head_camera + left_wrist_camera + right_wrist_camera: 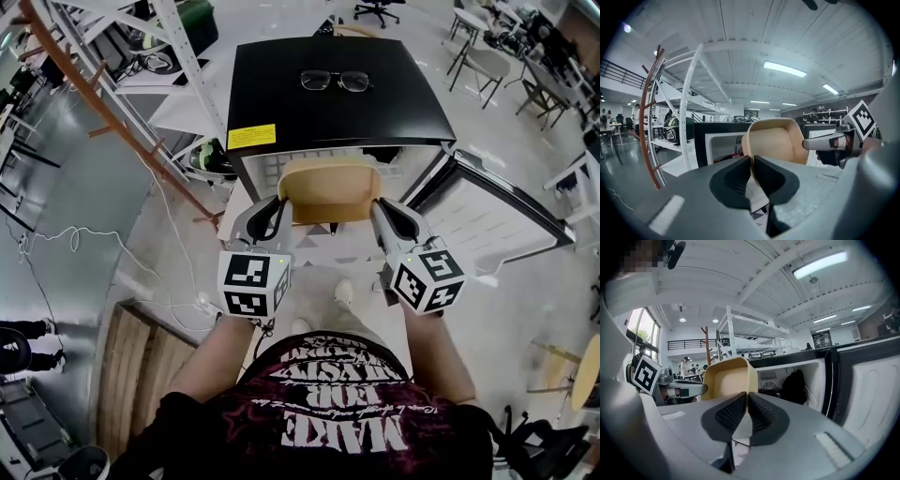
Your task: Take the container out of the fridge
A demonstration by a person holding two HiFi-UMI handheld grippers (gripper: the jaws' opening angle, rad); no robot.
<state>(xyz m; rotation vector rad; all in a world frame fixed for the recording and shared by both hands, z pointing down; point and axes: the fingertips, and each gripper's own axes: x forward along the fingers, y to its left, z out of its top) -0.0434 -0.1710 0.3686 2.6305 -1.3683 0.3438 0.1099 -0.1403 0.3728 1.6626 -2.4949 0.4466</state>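
A tan open-topped container (pixel 330 190) hangs in the air in front of the black mini fridge (pixel 328 94), held from both sides. My left gripper (pixel 278 208) is shut on its left wall, and my right gripper (pixel 380 208) is shut on its right wall. The left gripper view shows the container (pixel 778 140) rising beyond the closed jaws, with the other gripper (pixel 832 143) at its far side. From the right gripper the container (pixel 729 378) stands left of the fridge's open cavity (pixel 792 380).
The fridge door (pixel 497 220) stands swung open to the right. A pair of glasses (pixel 335 81) lies on the fridge top. White metal shelving (pixel 159 56) and a brown rail stand to the left, and cables run across the floor there. Chairs and tables stand at the back right.
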